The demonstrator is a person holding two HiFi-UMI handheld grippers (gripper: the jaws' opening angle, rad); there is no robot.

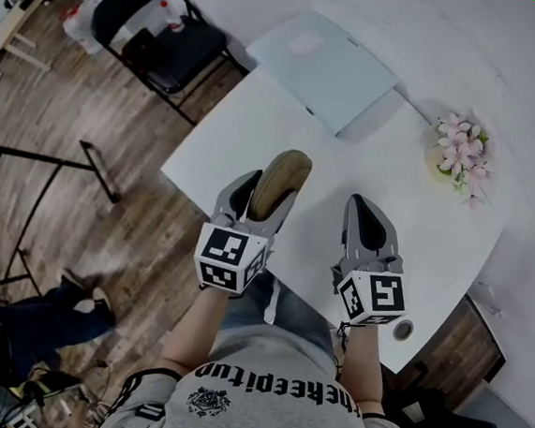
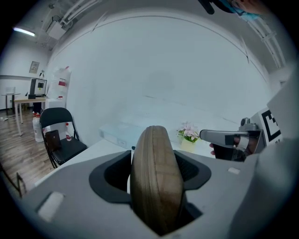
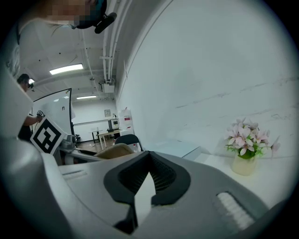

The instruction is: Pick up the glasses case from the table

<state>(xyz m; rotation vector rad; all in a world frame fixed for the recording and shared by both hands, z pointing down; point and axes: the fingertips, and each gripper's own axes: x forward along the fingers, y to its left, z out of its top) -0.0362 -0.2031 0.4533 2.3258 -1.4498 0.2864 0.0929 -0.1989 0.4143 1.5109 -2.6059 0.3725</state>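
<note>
The glasses case (image 1: 286, 168) is a brown, wood-look oval shell. My left gripper (image 1: 275, 188) is shut on it and holds it on edge, clear above the near part of the white table (image 1: 348, 160). In the left gripper view the case (image 2: 156, 177) fills the gap between the jaws, its narrow edge facing the camera. My right gripper (image 1: 364, 206) hovers beside it on the right with its jaws together and nothing in them. In the right gripper view the case (image 3: 112, 151) shows at the left, past my own closed jaws.
A flat pale-blue box (image 1: 324, 68) lies at the table's far end. A small vase of pink flowers (image 1: 462, 152) stands at the right by the wall. A black folding chair (image 1: 163, 29) stands on the wood floor at the far left. A small ring-shaped object (image 1: 403, 330) sits near the table's front right edge.
</note>
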